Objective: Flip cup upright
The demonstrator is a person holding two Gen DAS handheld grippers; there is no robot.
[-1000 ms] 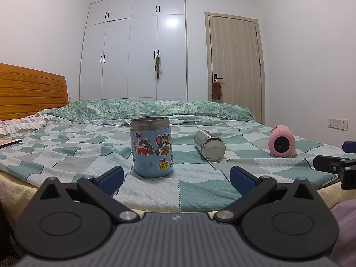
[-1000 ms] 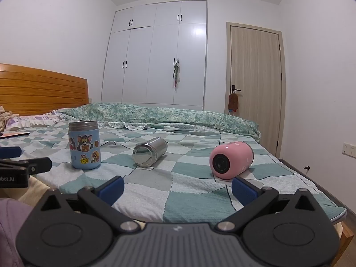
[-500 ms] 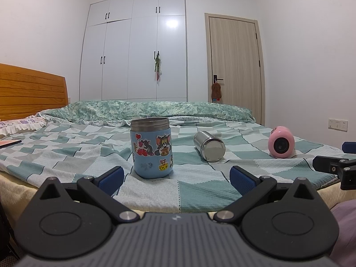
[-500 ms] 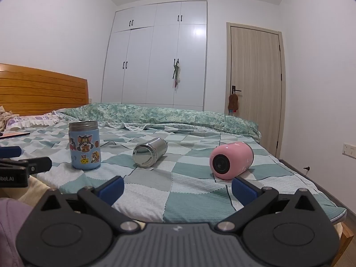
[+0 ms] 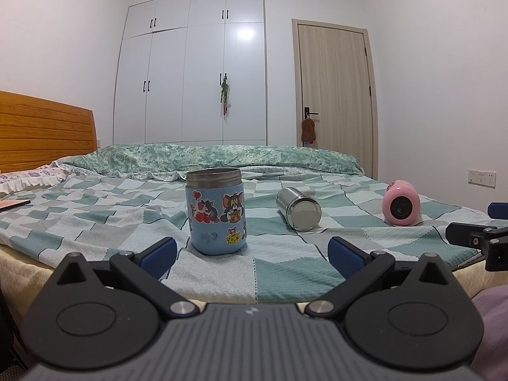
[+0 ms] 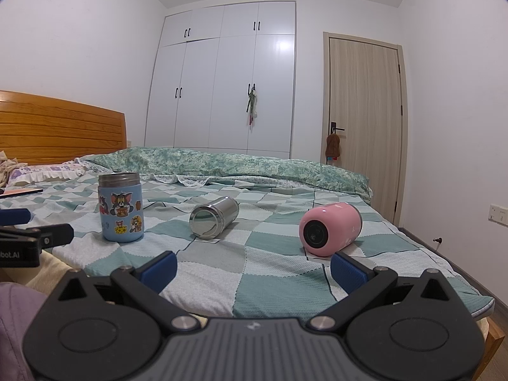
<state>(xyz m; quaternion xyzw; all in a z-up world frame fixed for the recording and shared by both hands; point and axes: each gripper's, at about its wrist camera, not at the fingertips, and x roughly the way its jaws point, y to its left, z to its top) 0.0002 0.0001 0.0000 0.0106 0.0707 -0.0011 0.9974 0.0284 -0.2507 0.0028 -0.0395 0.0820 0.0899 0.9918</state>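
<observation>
Steel cup (image 6: 213, 221) & pink cup (image 6: 330, 229) are seen lying on their sides on the bed (image 6: 279, 285), bases toward both wide-open, empty jaws, pink one just ahead of the right gripper (image 6: 253, 269), left gripper (image 5: 252, 254) facing the upright blue cup (image 5: 216, 211).

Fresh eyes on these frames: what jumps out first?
Three cups in a row on the checked bed: a blue cartoon cup upright on the left, a steel cup on its side in the middle, a pink cup on its side at right. Both grippers, left gripper and right gripper, hang open, holding nothing.
</observation>
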